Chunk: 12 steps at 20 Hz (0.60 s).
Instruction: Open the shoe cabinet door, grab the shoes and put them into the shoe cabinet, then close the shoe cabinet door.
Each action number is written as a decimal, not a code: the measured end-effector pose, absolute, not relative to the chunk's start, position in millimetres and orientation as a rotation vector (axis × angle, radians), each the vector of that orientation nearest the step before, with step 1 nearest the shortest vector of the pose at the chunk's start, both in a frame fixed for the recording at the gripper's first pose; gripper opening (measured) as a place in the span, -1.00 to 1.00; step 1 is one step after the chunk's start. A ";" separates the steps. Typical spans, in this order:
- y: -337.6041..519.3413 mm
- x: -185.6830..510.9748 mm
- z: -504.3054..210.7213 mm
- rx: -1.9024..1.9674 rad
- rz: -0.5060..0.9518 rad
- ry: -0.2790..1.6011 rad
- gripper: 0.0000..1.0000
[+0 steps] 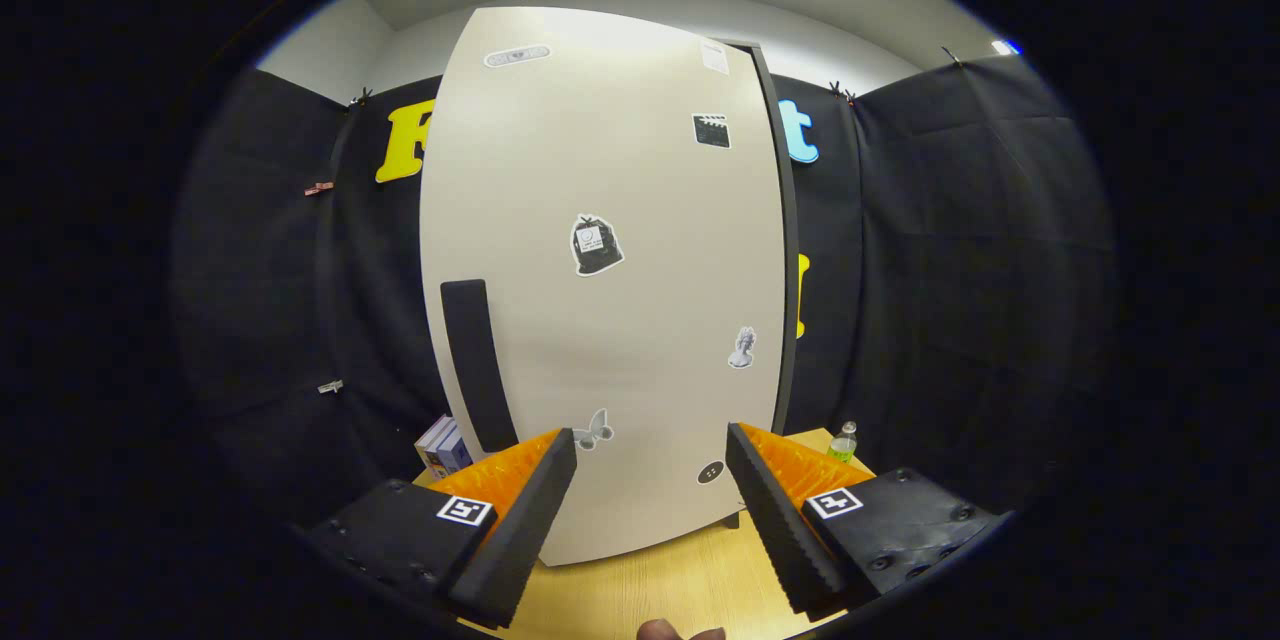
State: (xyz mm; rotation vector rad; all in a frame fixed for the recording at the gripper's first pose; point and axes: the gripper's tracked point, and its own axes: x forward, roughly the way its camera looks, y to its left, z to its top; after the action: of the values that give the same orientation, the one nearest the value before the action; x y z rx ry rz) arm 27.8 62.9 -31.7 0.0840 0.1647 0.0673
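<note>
A pale shoe cabinet (600,280) stands on the tabletop (660,580), door shut, dark handle (478,365) at its left; the claw (650,510) faces it, fingers wide and empty, perhaps lined up for the door

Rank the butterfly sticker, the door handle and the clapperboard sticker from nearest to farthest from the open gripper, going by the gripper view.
From the open gripper:
1. Butterfly sticker, low on the door, by the left finger.
2. Door handle, dark strip up the door's left edge.
3. Clapperboard sticker, high on the door's right.

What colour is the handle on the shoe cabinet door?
Black, against the cream door; the handle shows in the gripper view, beyond the open fingers.
</note>
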 end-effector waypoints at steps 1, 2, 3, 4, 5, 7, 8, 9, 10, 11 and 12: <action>64.1 28.3 -29.0 0.075 0.068 0.157 0.96; 64.7 27.8 -27.0 0.068 0.070 0.149 0.95; 66.6 26.6 -24.2 0.063 0.071 0.145 0.96; 67.0 25.5 -21.8 0.059 0.072 0.135 0.95; 67.8 24.5 -19.5 0.056 0.077 0.128 0.96; 67.5 23.9 -17.3 0.048 0.080 0.117 0.95; 67.1 24.4 -16.4 0.043 0.080 0.111 0.95; 66.6 23.9 -15.0 0.042 0.083 0.105 0.95; 67.1 23.7 -14.8 0.043 0.087 0.101 0.96; 65.7 22.5 -14.5 0.043 0.086 0.099 0.96; 65.9 21.6 -14.7 0.042 0.089 0.096 0.96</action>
State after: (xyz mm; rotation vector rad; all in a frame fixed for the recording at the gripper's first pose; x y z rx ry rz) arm 21.6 65.9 -14.7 0.0424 0.0965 0.0886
